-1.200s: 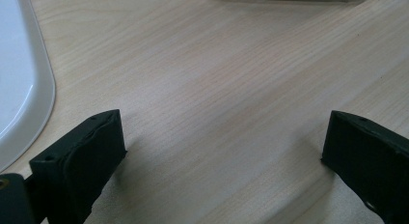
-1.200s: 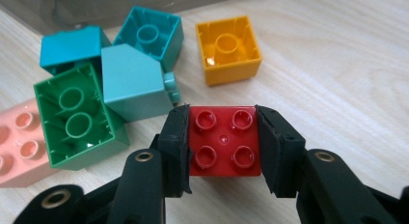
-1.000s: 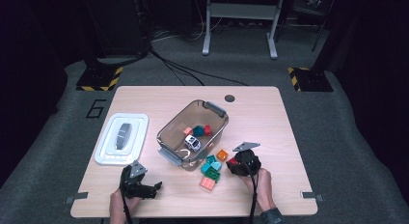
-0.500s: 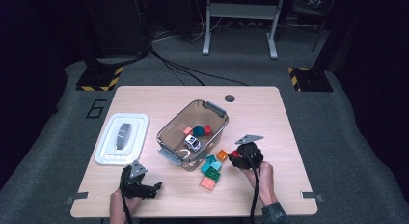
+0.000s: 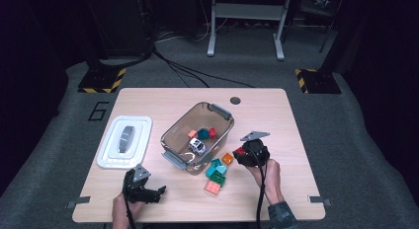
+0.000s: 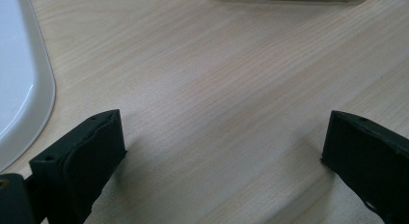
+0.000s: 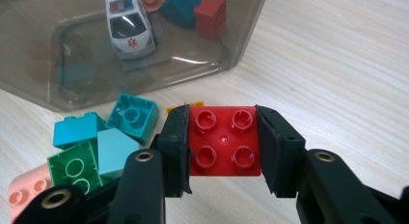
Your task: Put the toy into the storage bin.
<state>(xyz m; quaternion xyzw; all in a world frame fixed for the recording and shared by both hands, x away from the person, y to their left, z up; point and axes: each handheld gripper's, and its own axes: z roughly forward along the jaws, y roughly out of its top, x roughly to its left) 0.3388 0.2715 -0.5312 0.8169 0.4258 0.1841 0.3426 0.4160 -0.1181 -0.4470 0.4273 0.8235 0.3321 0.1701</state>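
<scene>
A wooden bench seen from above, in a dark room. Right of centre in the high view, the right gripper has its fingers clamped on a red four-stud brick, one finger on each side of it. In the right gripper view the brick sits in the lower middle of the frame, studs facing the camera, lifted clear of the bench.

Just left of and below the brick lies a loose heap of bricks: teal, light blue, green and pink, with an orange brick close behind the red one. Above them, in the upper left of that view, stands a clear smoky bin holding a white toy ambulance, a red block and a teal block.

At the lower left of the high view, the left gripper rests low over bare wood with its fingers wide apart and nothing between them. A white lid lies flat left of the bin.
</scene>
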